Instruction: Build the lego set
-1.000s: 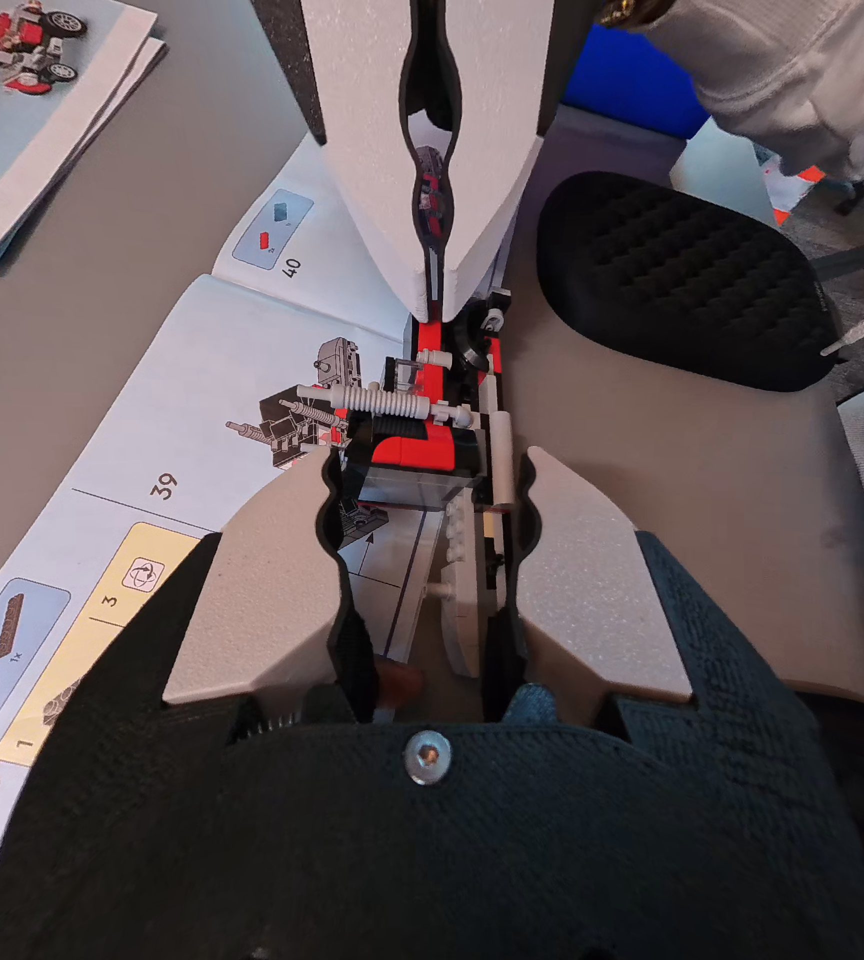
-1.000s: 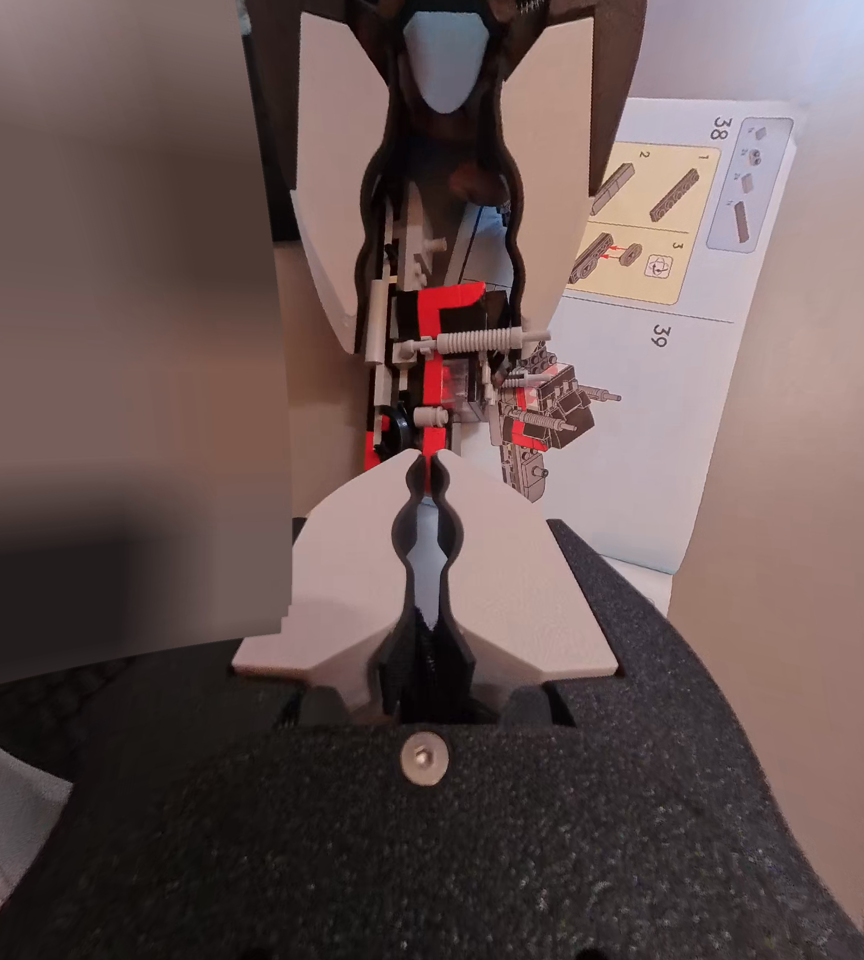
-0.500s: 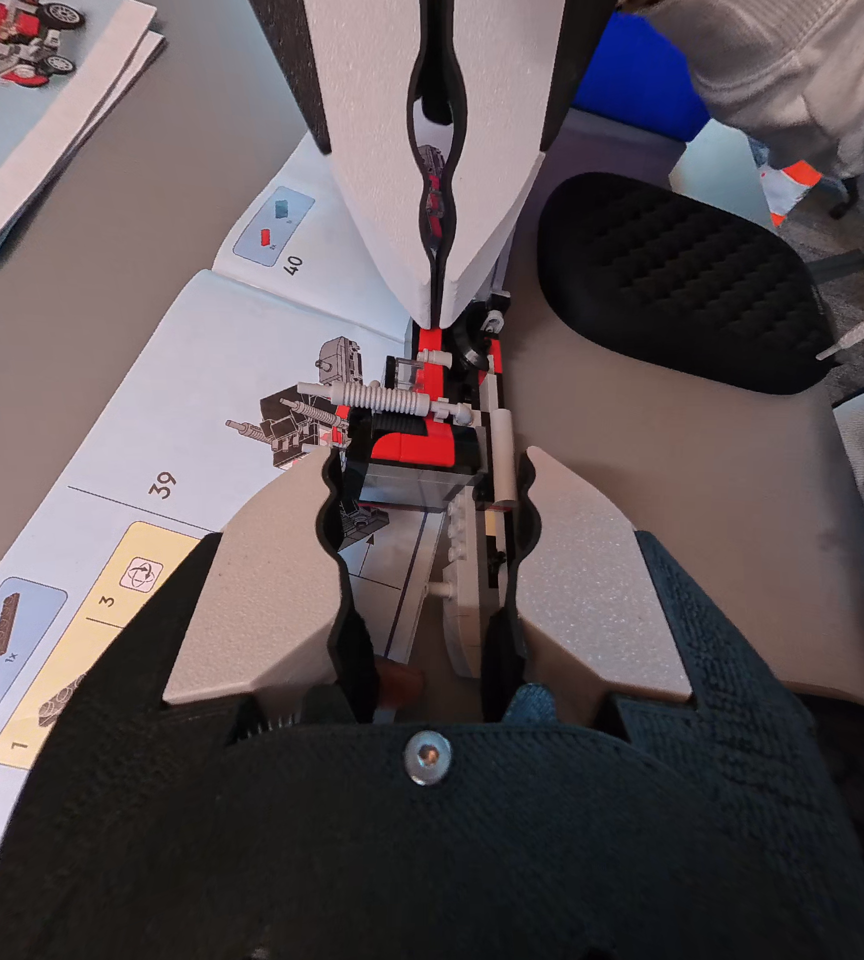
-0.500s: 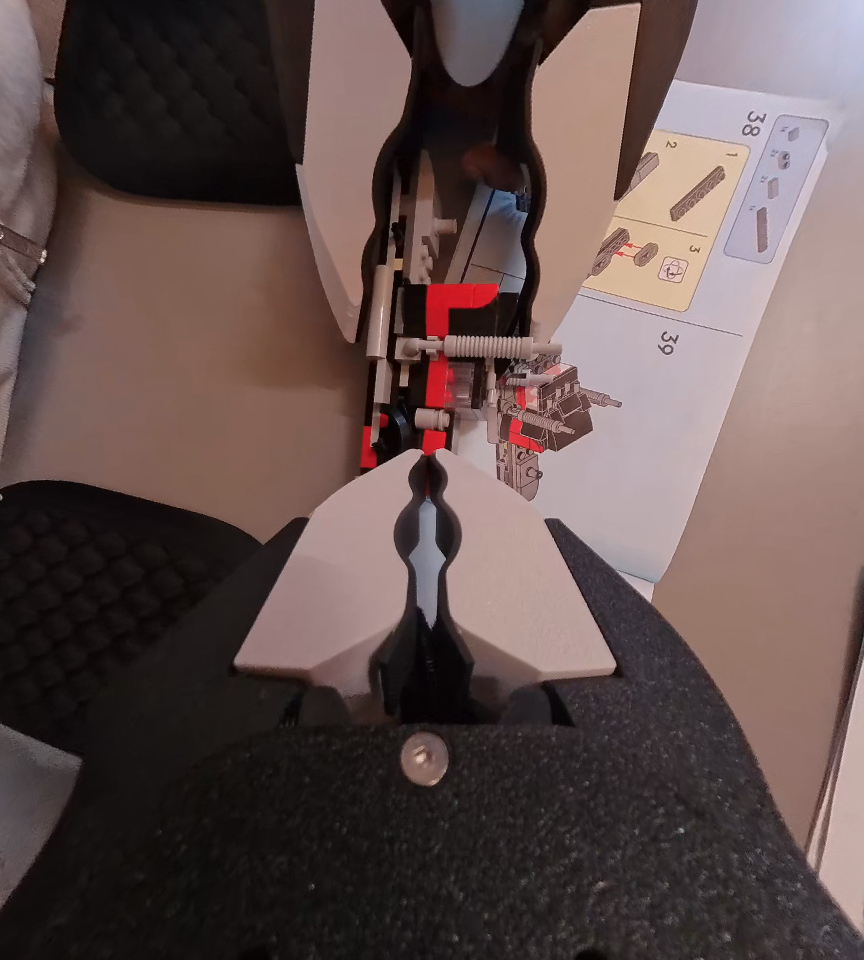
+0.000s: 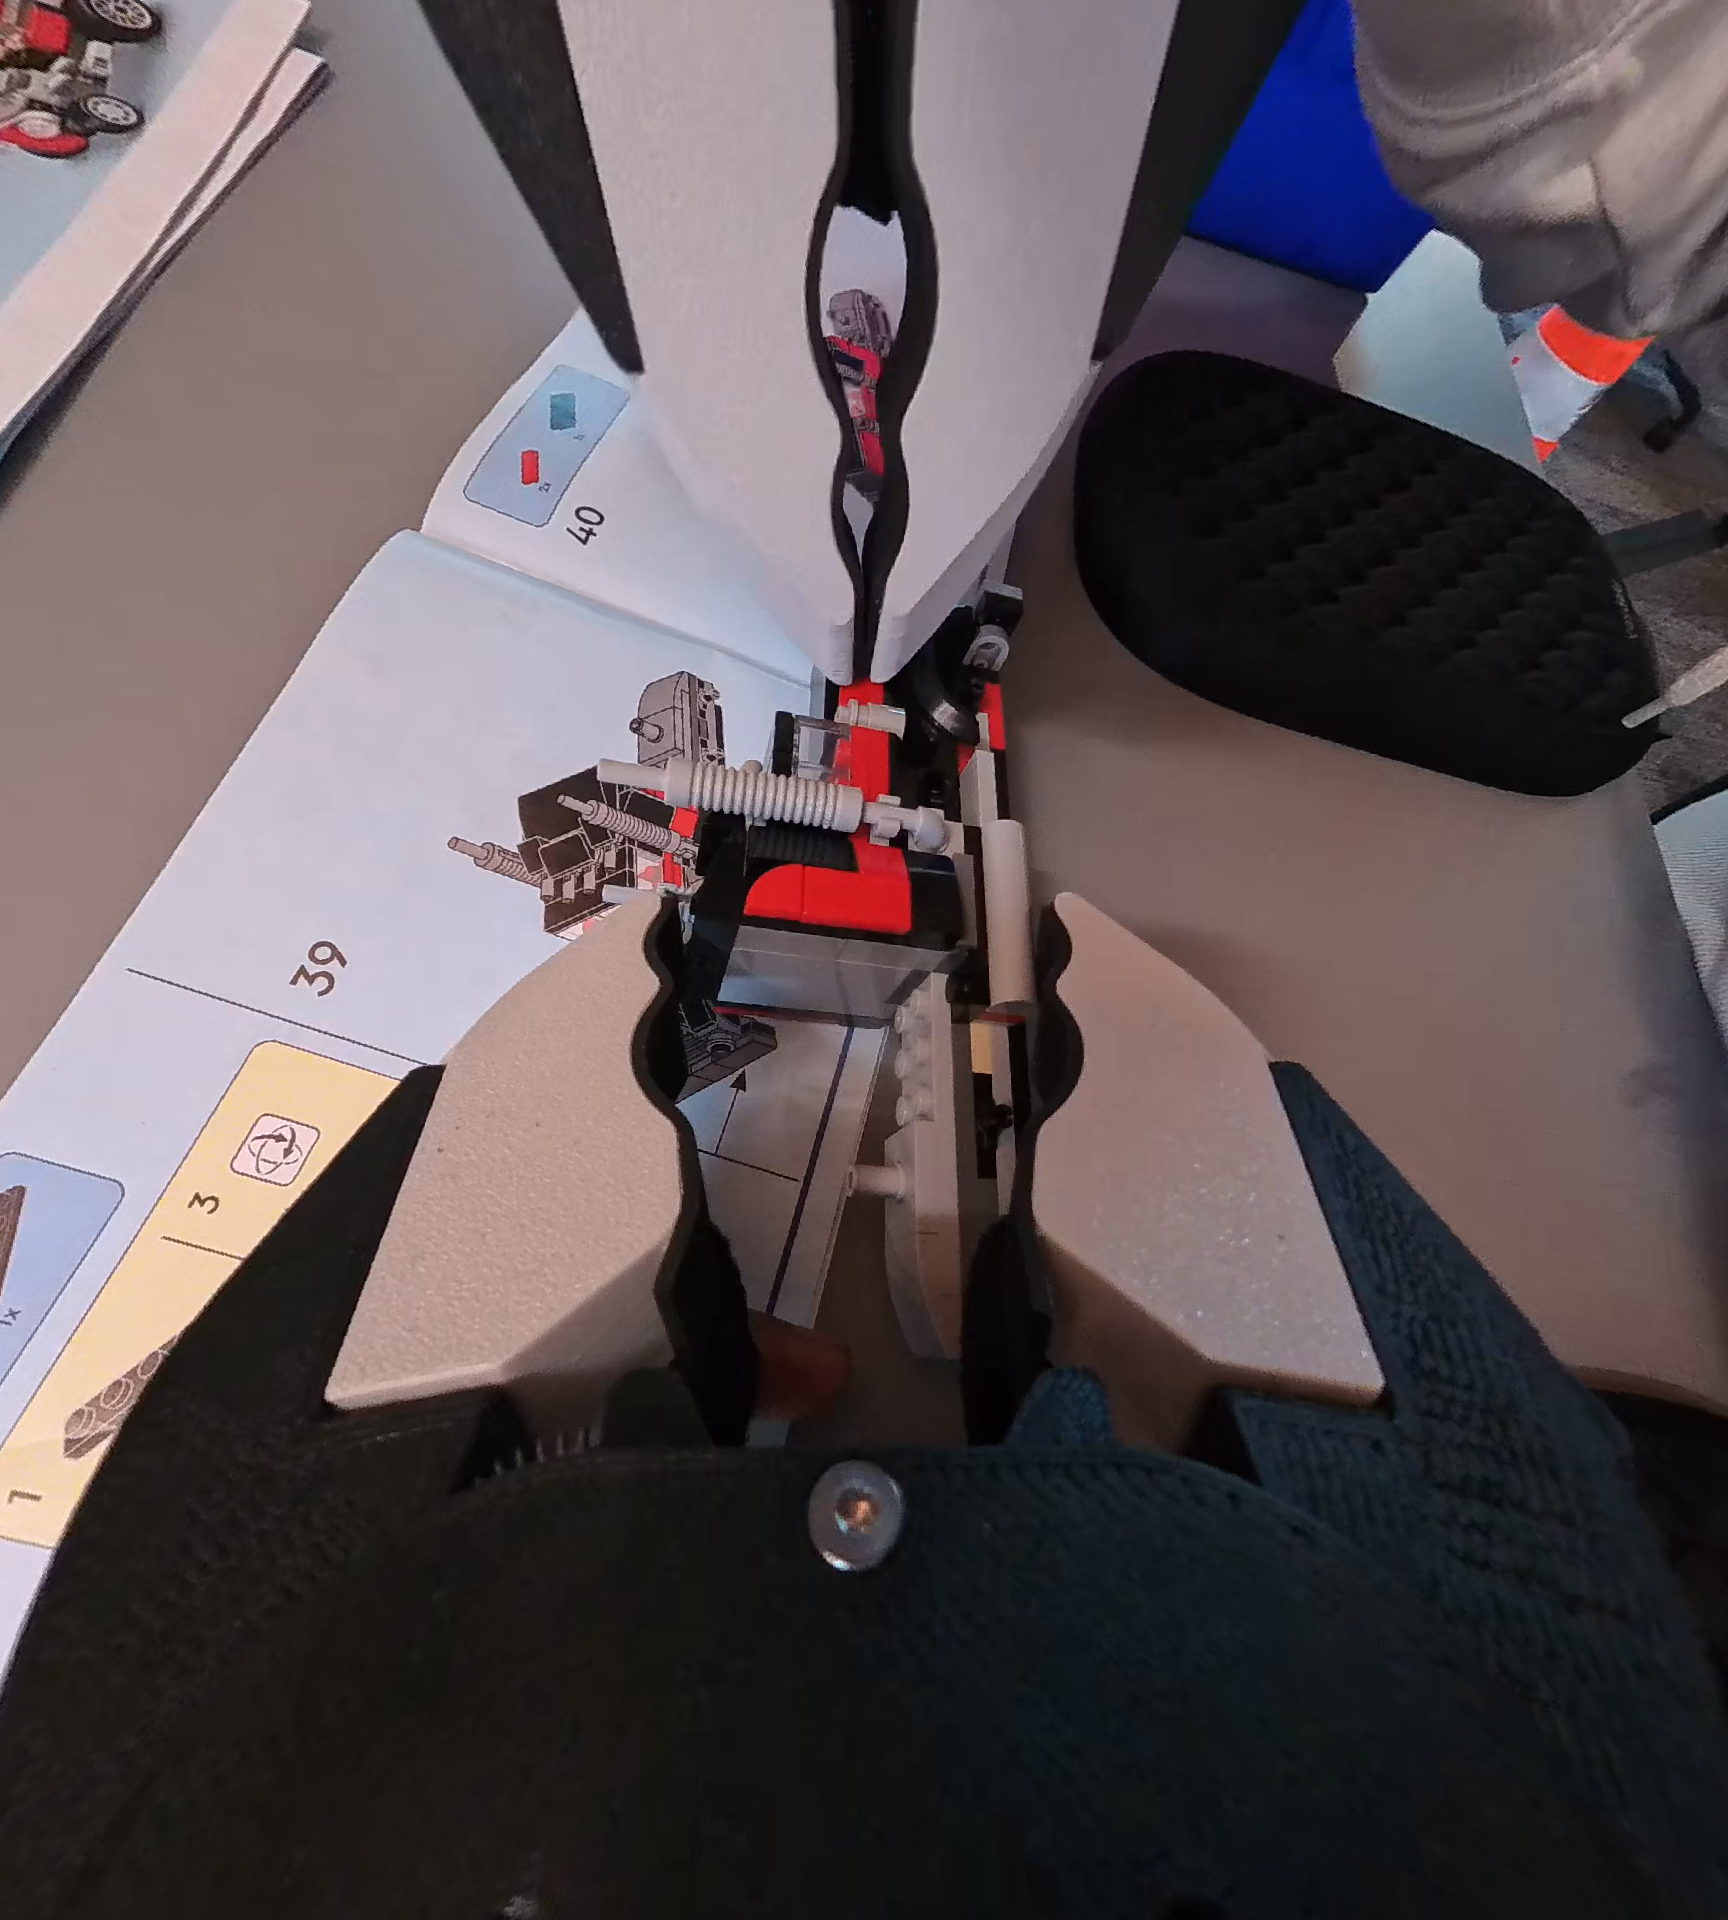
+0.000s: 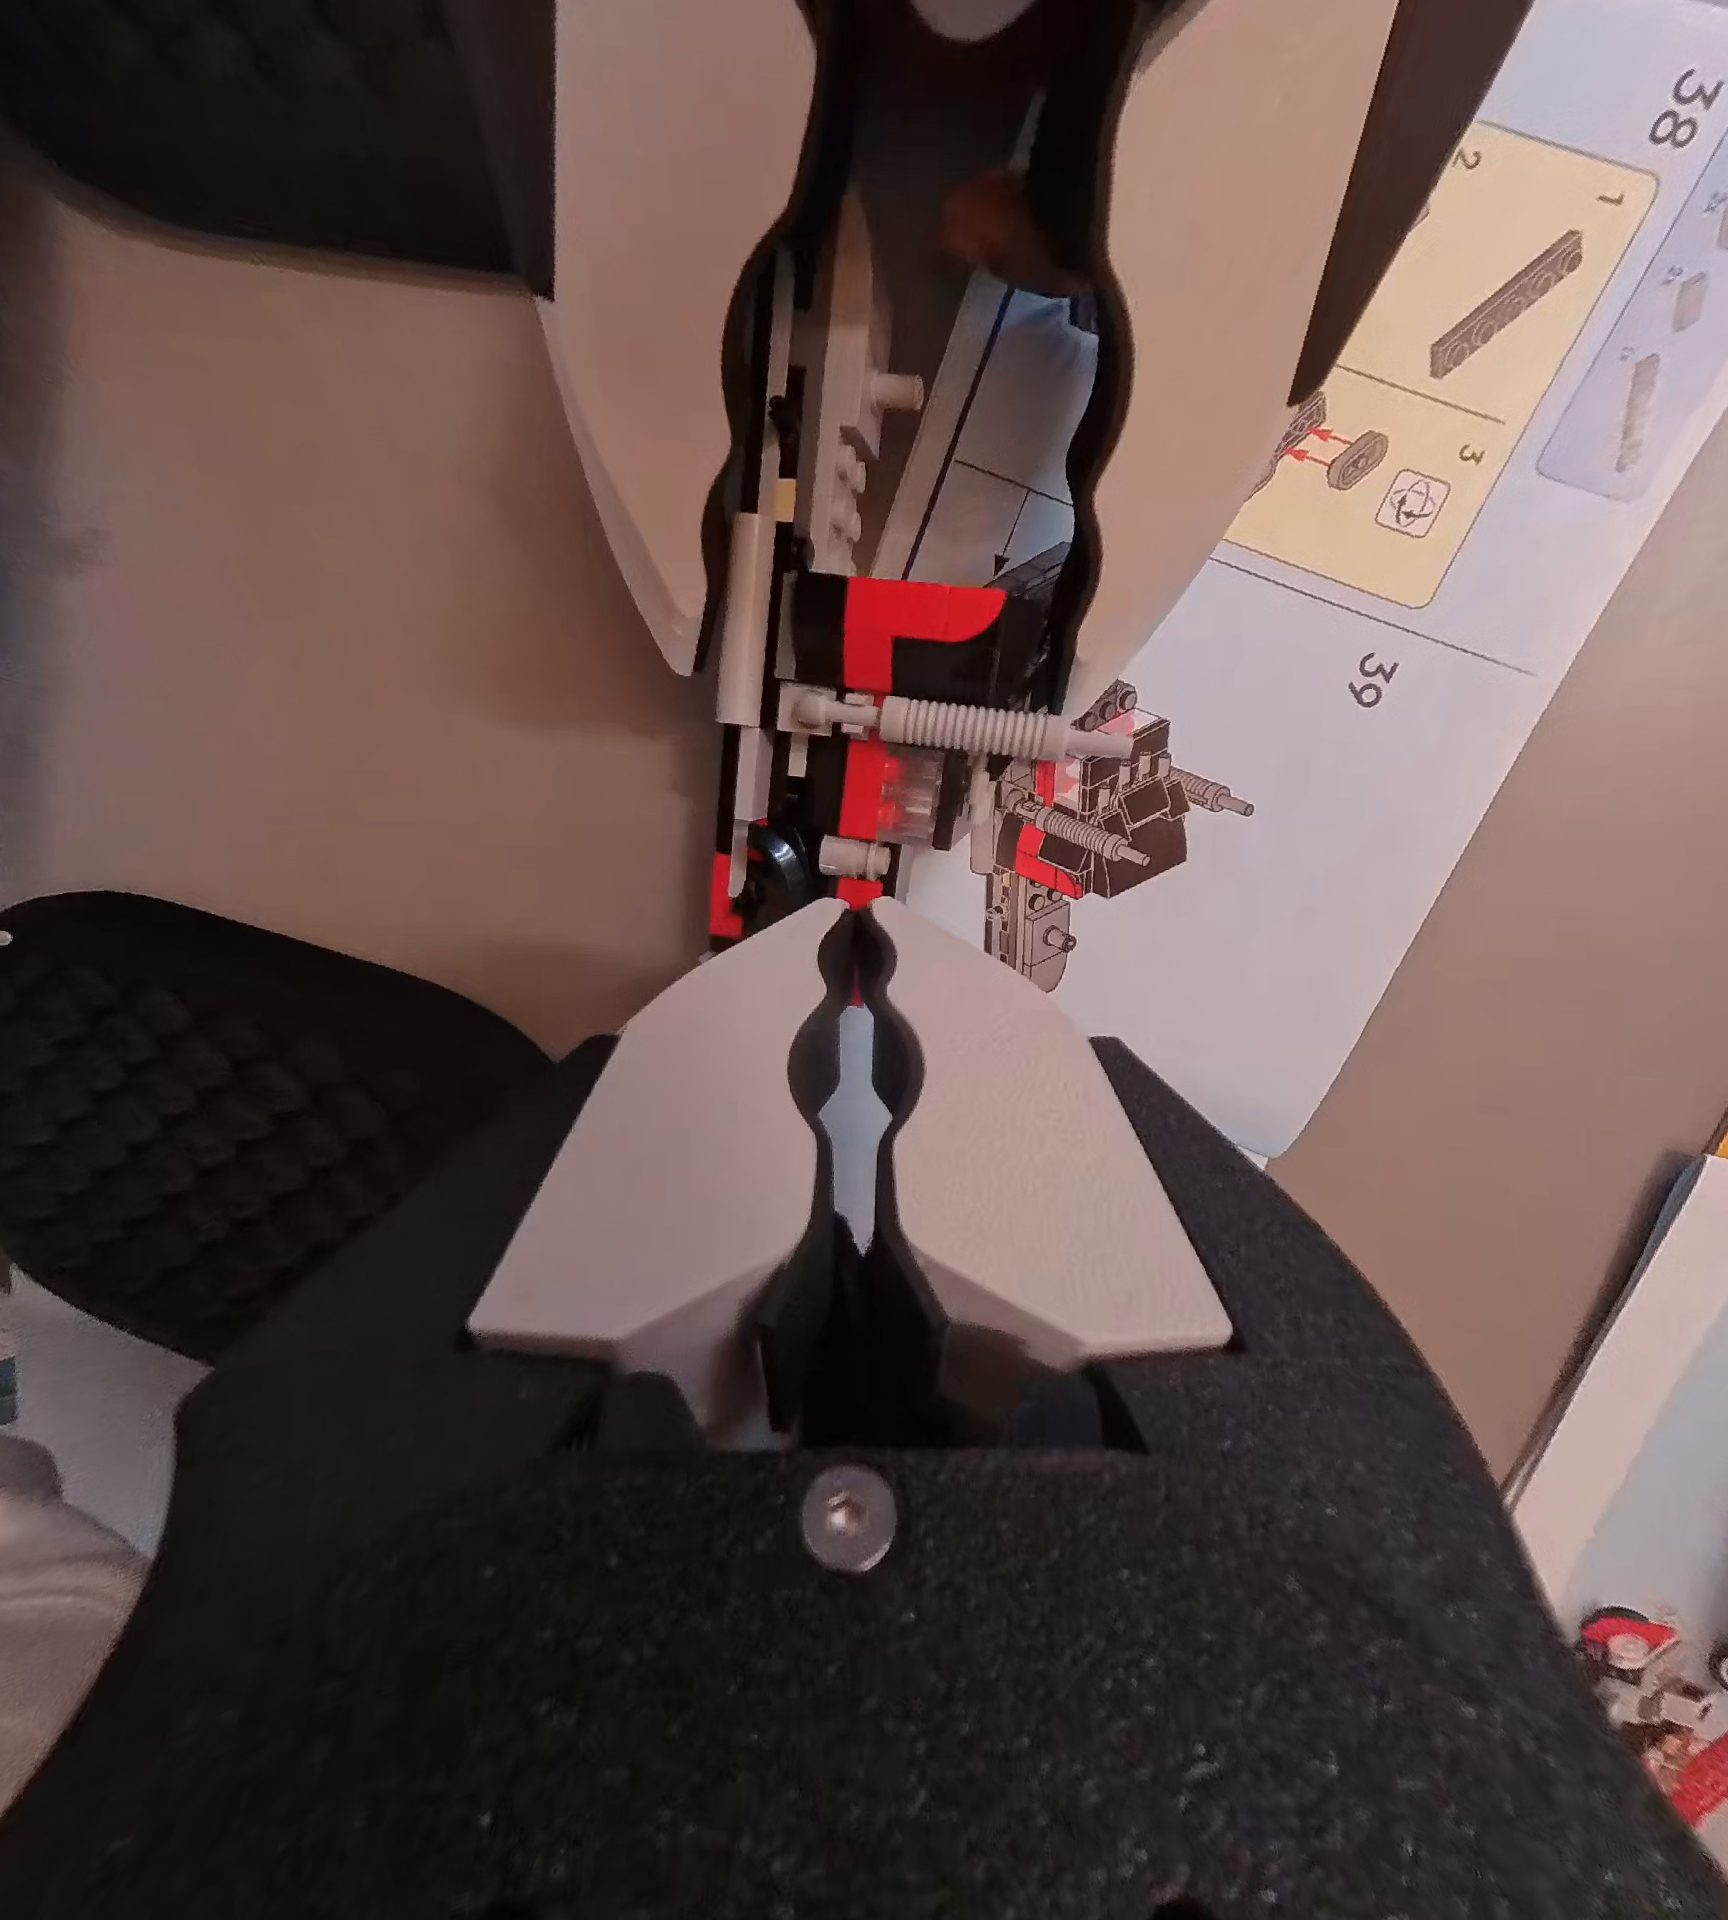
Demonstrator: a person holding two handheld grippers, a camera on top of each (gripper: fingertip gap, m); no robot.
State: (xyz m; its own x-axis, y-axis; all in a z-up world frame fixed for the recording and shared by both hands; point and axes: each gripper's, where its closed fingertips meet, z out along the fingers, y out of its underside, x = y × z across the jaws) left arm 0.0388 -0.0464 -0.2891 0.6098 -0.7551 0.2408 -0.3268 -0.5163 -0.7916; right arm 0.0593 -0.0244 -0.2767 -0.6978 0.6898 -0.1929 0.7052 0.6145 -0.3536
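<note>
Two white-fingered grippers meeting nose to nose over an open pale-blue instruction booklet (image 5: 351,831) on a grey-brown table (image 5: 1307,1039). Left gripper (image 5: 855,925) spread part-way, clamped across the sides of a half-built red, black and grey lego model (image 5: 839,883) held just above the page. Right gripper (image 6: 855,909) almost fully closed, tips pinching a thin red piece (image 6: 857,977) at the model's far end. Black quilted pad (image 5: 1359,571) just beside. More booklets (image 5: 60,208) stacked well apart.
</note>
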